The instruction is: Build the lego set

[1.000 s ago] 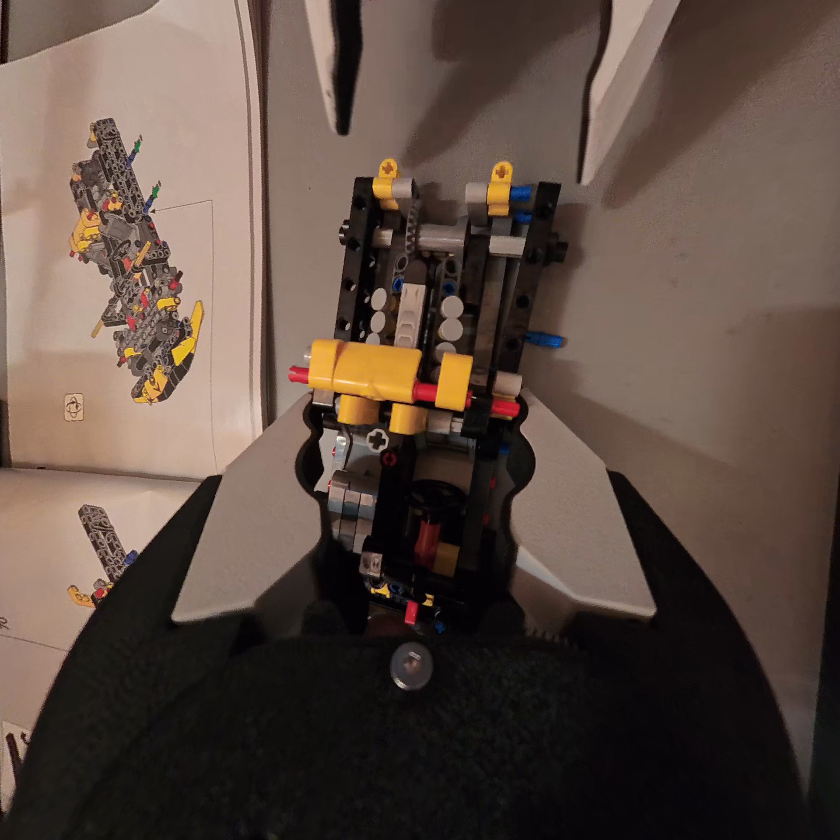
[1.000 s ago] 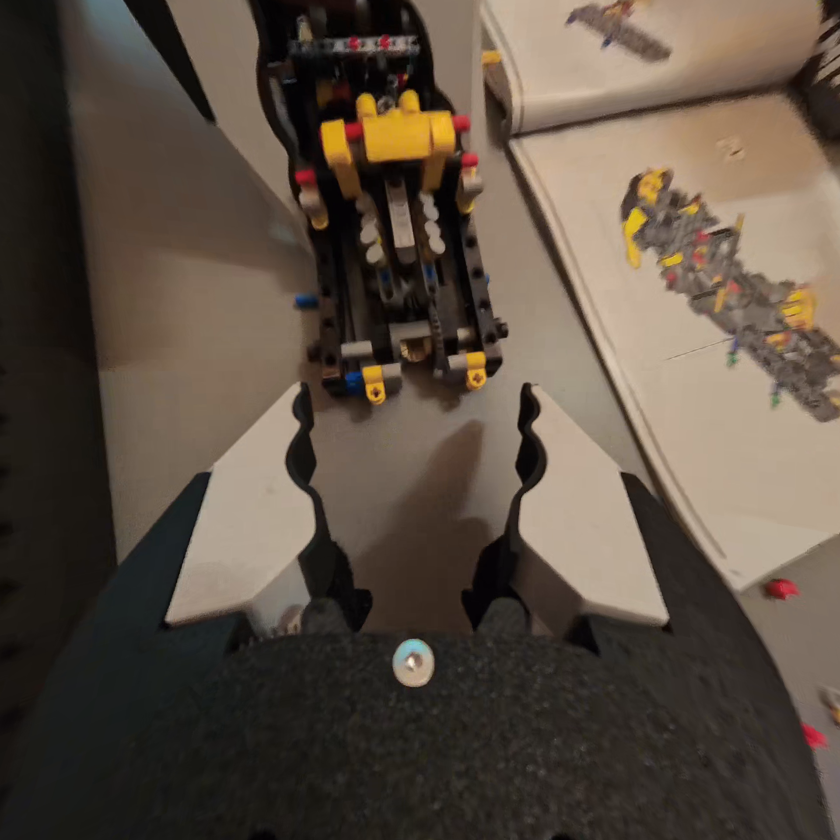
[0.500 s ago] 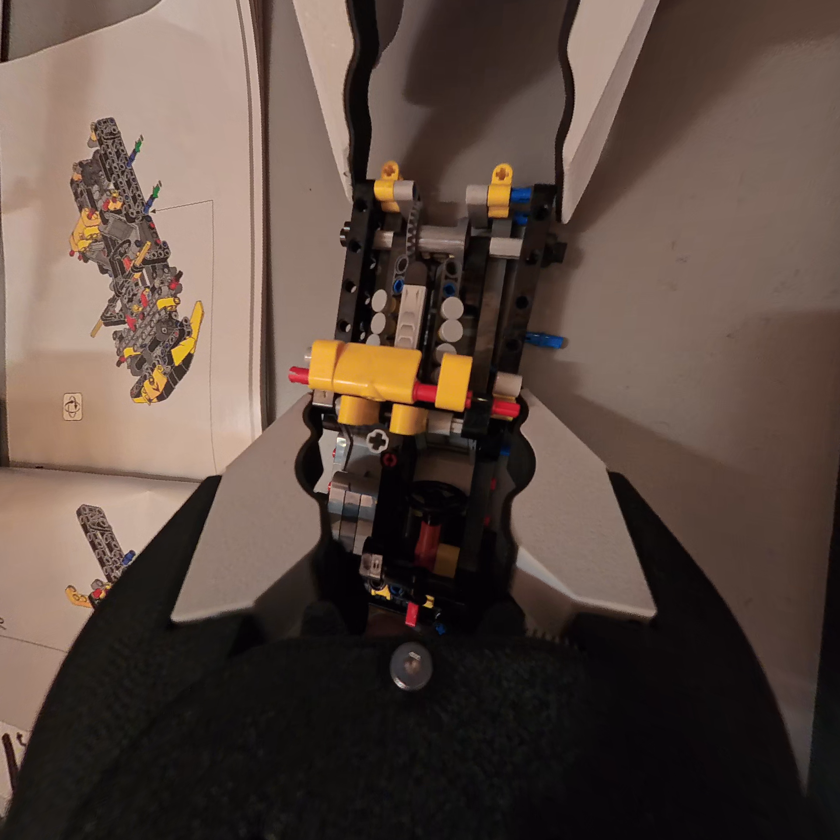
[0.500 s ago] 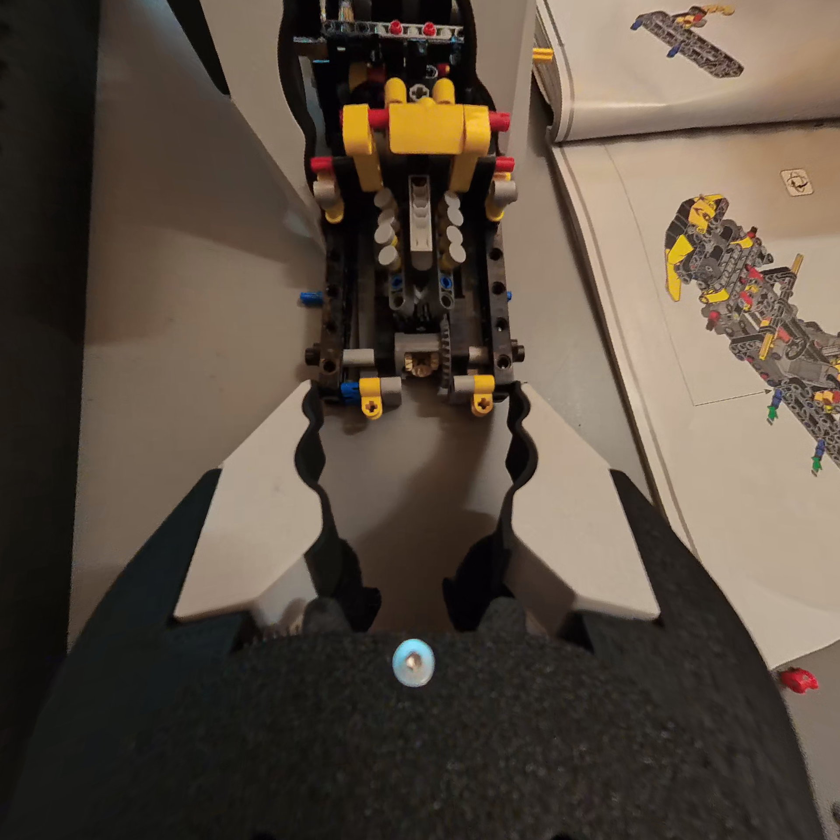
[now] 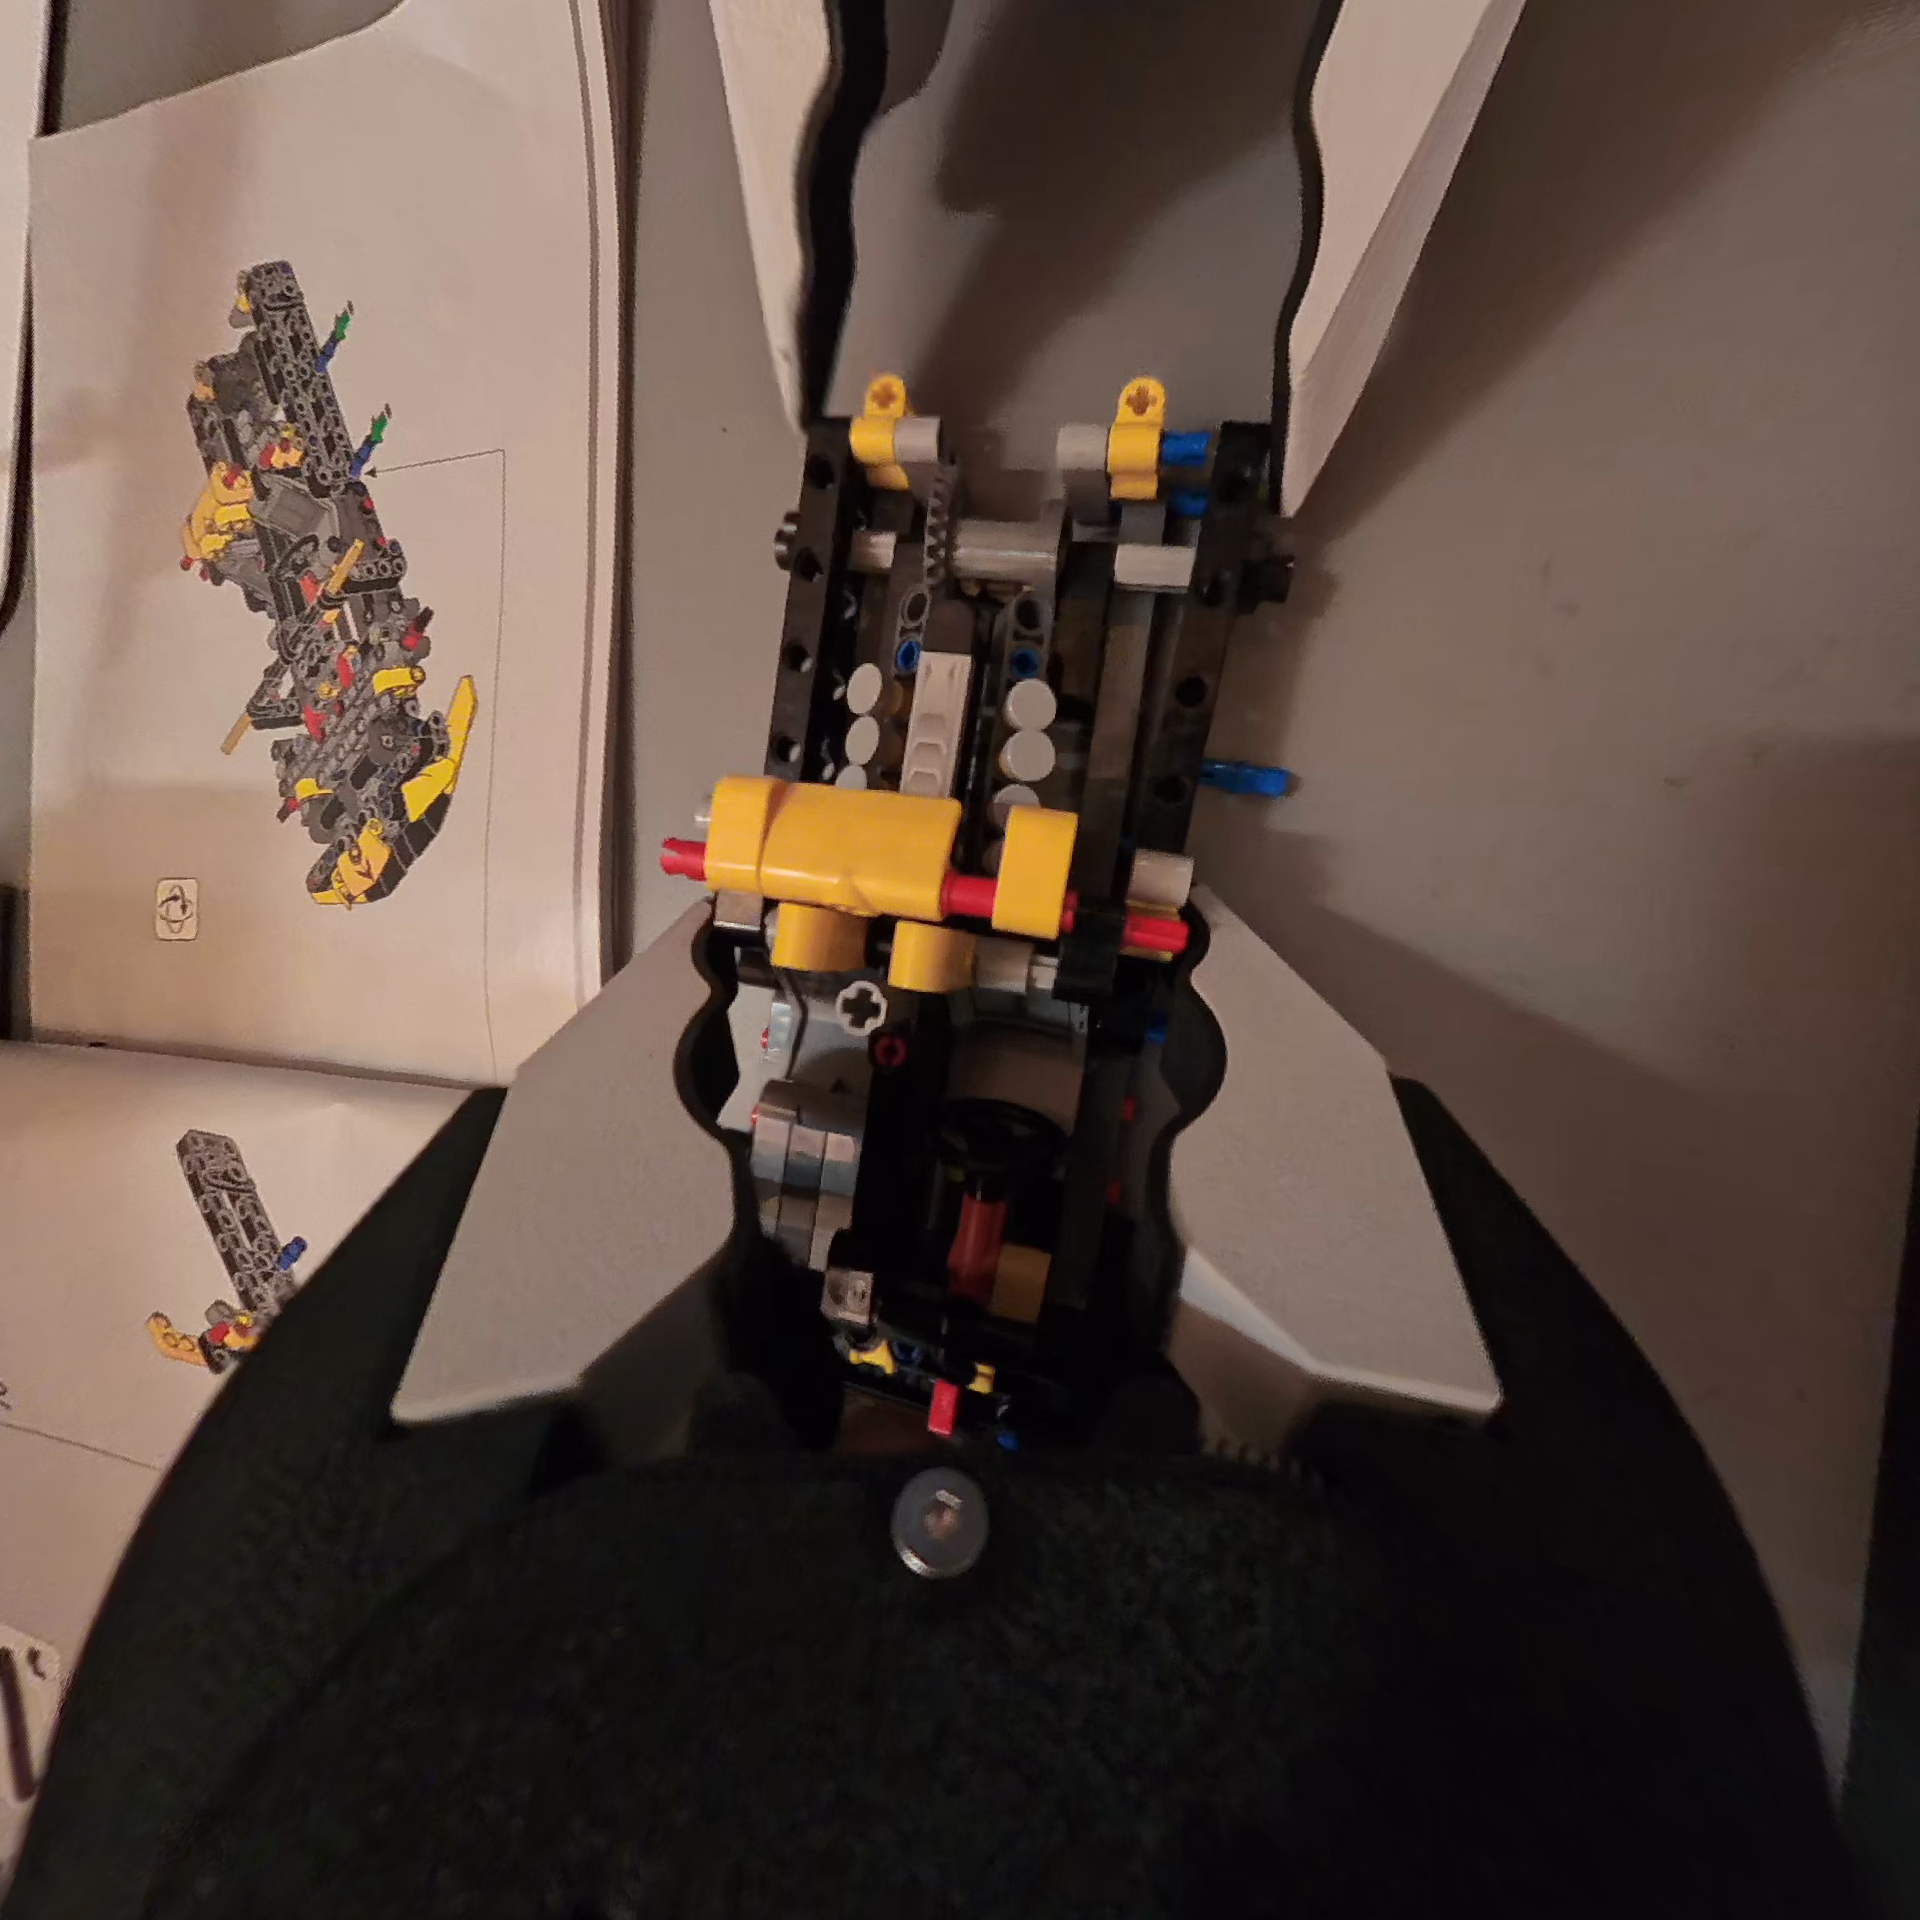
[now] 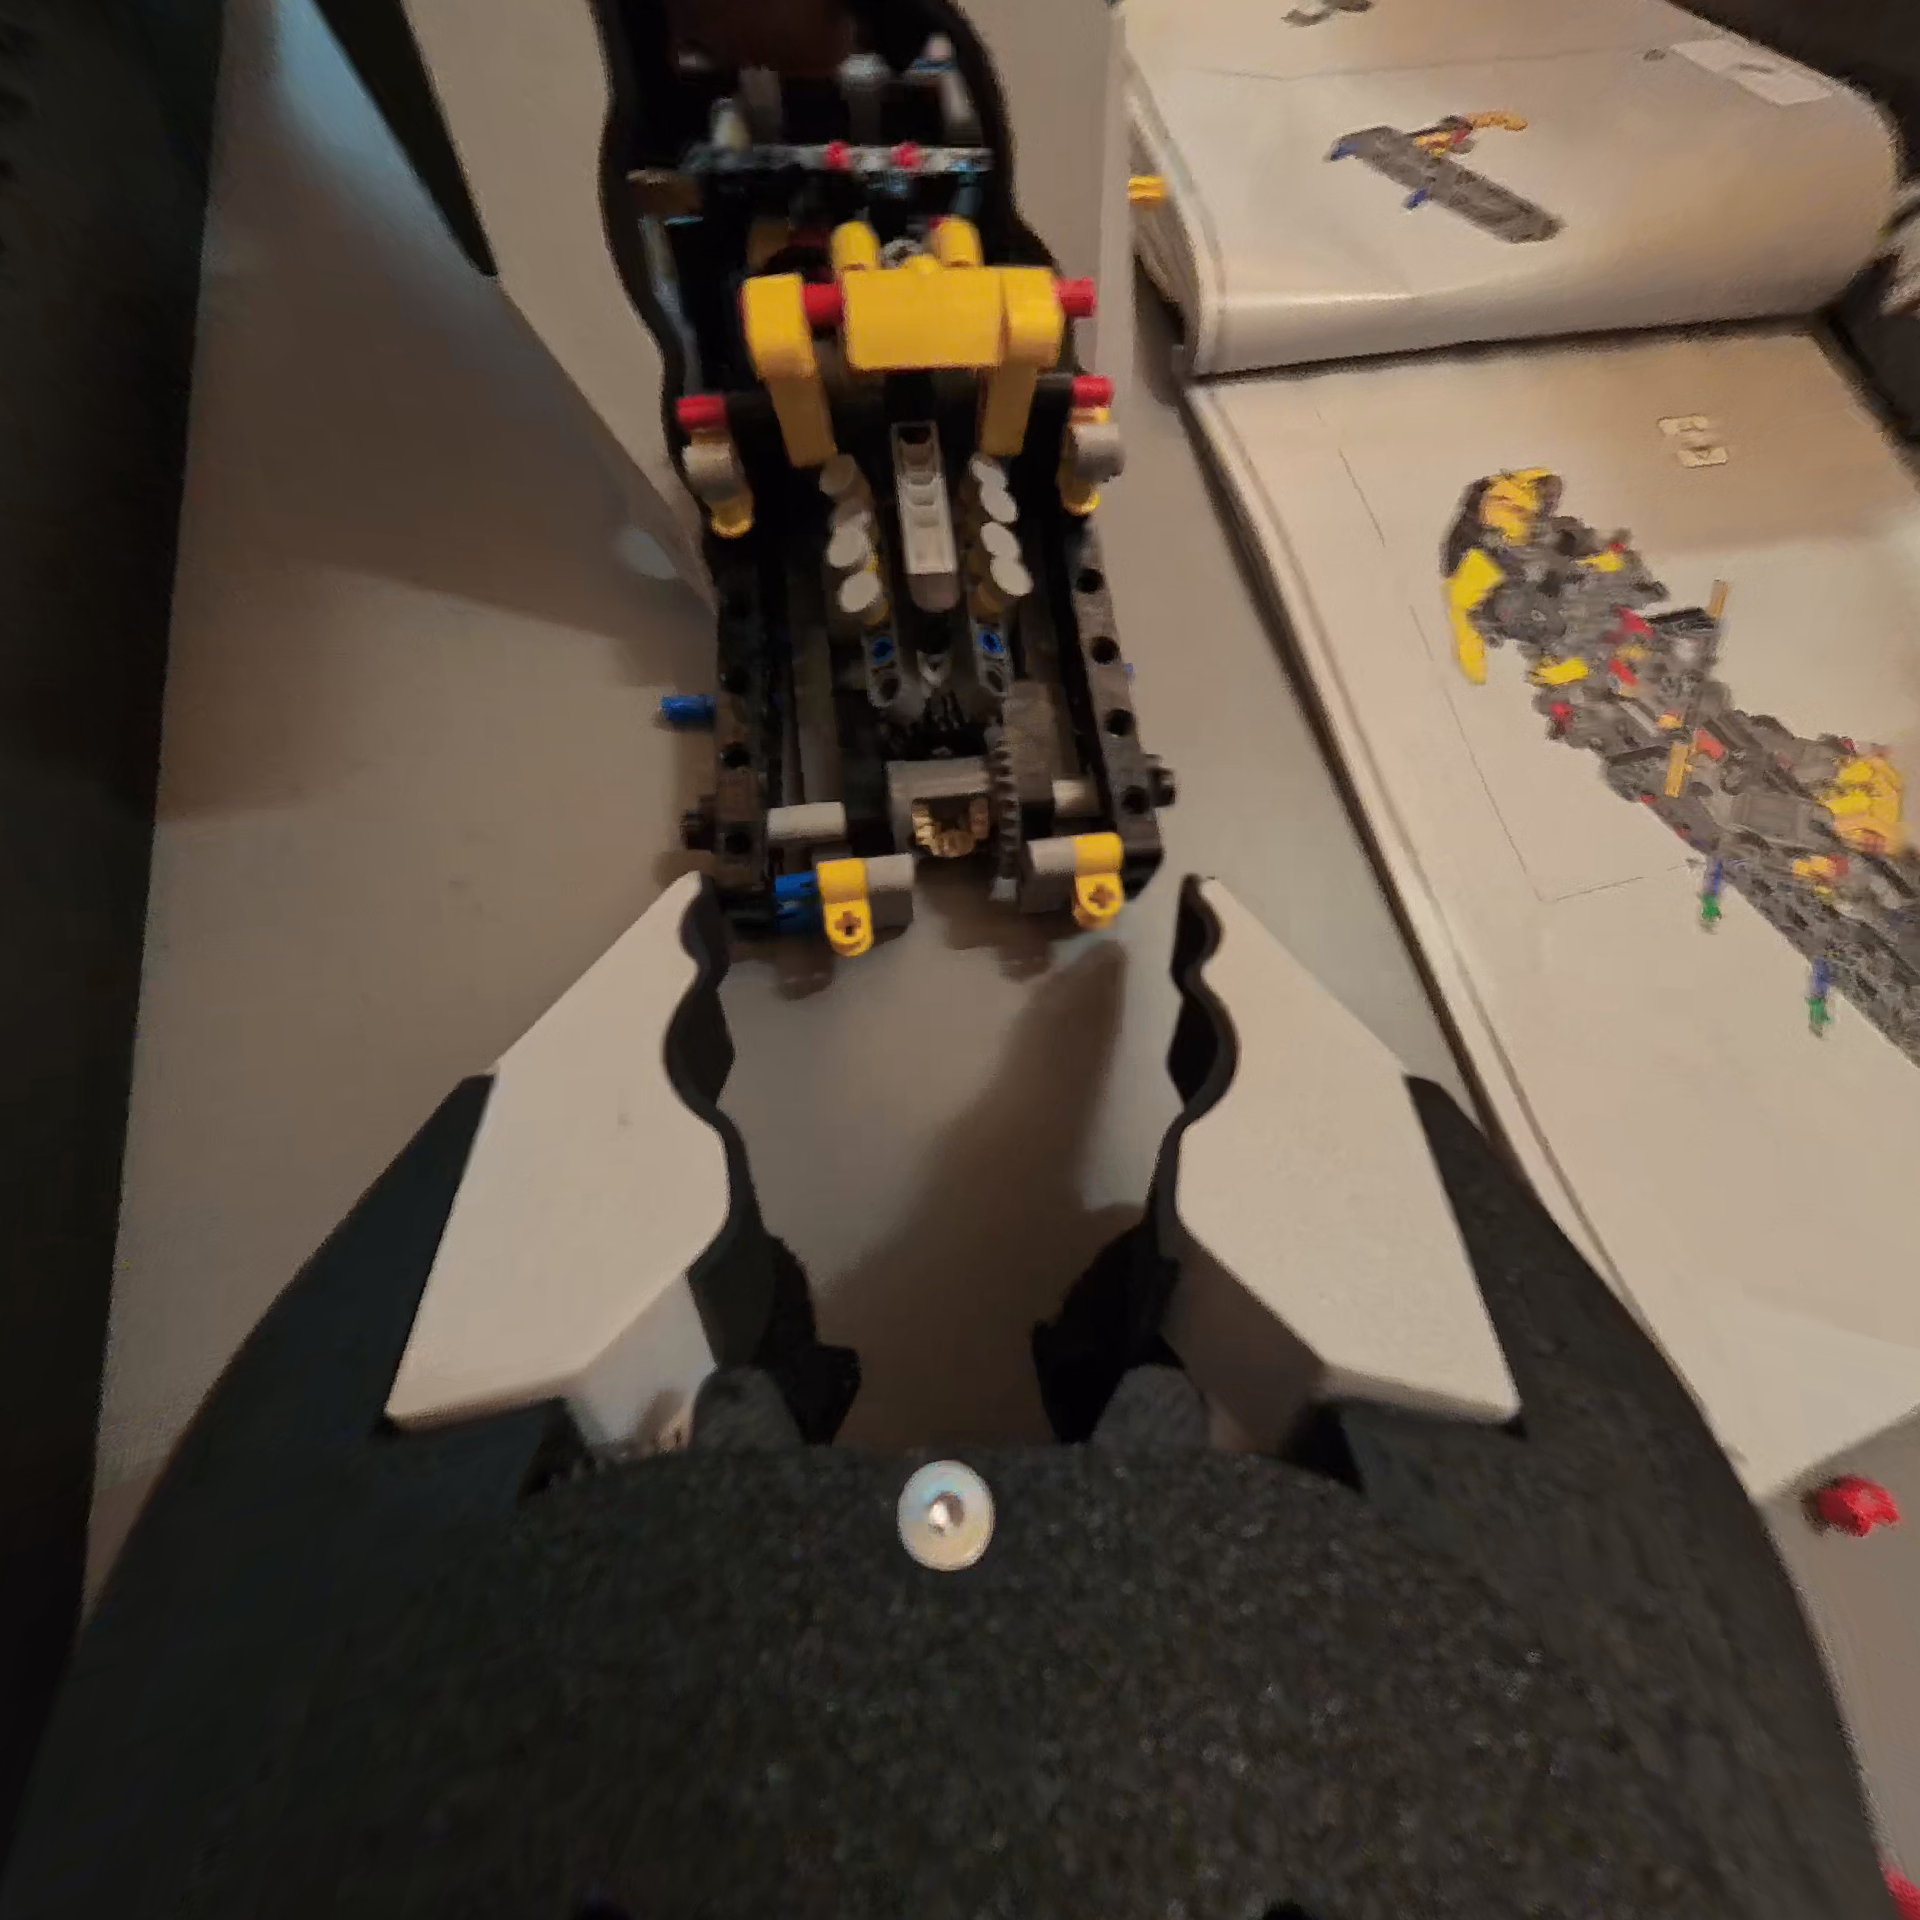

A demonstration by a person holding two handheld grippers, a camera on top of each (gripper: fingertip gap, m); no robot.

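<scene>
The black, yellow and grey lego chassis point(image 5: 997, 727) lies lengthways on the grey table. My left gripper point(image 5: 951, 935) is shut on its near end, with both fingers against the frame's sides. The chassis also shows in the right wrist view point(image 6: 925, 582). My right gripper point(image 6: 940, 904) is open and empty, its fingertips straddling the corners of the chassis's far end, by the two yellow connectors point(image 6: 852, 899). In the left wrist view the right gripper point(image 5: 1049, 447) reaches in from the top, one finger on each side of that end.
The open instruction booklet point(image 5: 312, 623) lies left of the chassis in the left wrist view and on the right in the right wrist view point(image 6: 1558, 675). A small red piece point(image 6: 1855, 1503) lies by the booklet's near edge. A blue pin point(image 5: 1242, 776) sticks out of the chassis side. The tips of one gripper are about 8 cm away from the tips of the other.
My right gripper has moved forward until its open fingertips straddle the chassis's far end. My left gripper and the chassis have stayed still.
</scene>
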